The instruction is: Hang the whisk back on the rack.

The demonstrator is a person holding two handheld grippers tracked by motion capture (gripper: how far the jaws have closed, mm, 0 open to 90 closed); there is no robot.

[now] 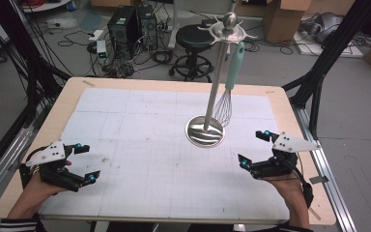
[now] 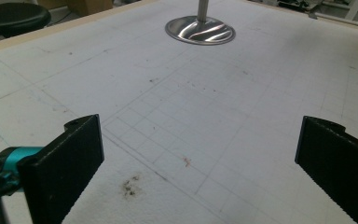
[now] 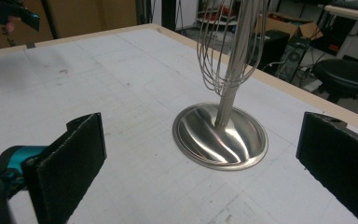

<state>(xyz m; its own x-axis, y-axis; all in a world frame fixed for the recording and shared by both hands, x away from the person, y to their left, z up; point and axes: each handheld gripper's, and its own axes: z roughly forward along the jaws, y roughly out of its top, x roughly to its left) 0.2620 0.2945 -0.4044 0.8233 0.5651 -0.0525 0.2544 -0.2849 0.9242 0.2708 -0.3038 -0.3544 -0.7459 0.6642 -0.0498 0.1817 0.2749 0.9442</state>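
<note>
A steel utensil stand (image 1: 217, 77) rises from a round shiny base (image 1: 205, 131) right of the table's middle. A whisk (image 1: 223, 107) with a teal handle (image 1: 235, 66) hangs from the stand's top ring, its wires just above the base. My left gripper (image 1: 87, 163) rests open near the front left of the mat, held by a hand. My right gripper (image 1: 253, 148) is open at the front right, a short way from the base. The base (image 2: 200, 31) lies far ahead in the left gripper view. In the right gripper view the base (image 3: 220, 136) and whisk wires (image 3: 223, 51) sit between the jaws.
A white gridded mat (image 1: 169, 150) covers the wooden table (image 1: 67, 96). A black stool (image 1: 194, 38), computer towers (image 1: 125, 24), cables and cardboard boxes (image 1: 282, 17) stand on the floor beyond the far edge. Black frame legs (image 1: 319, 72) flank the table's right side.
</note>
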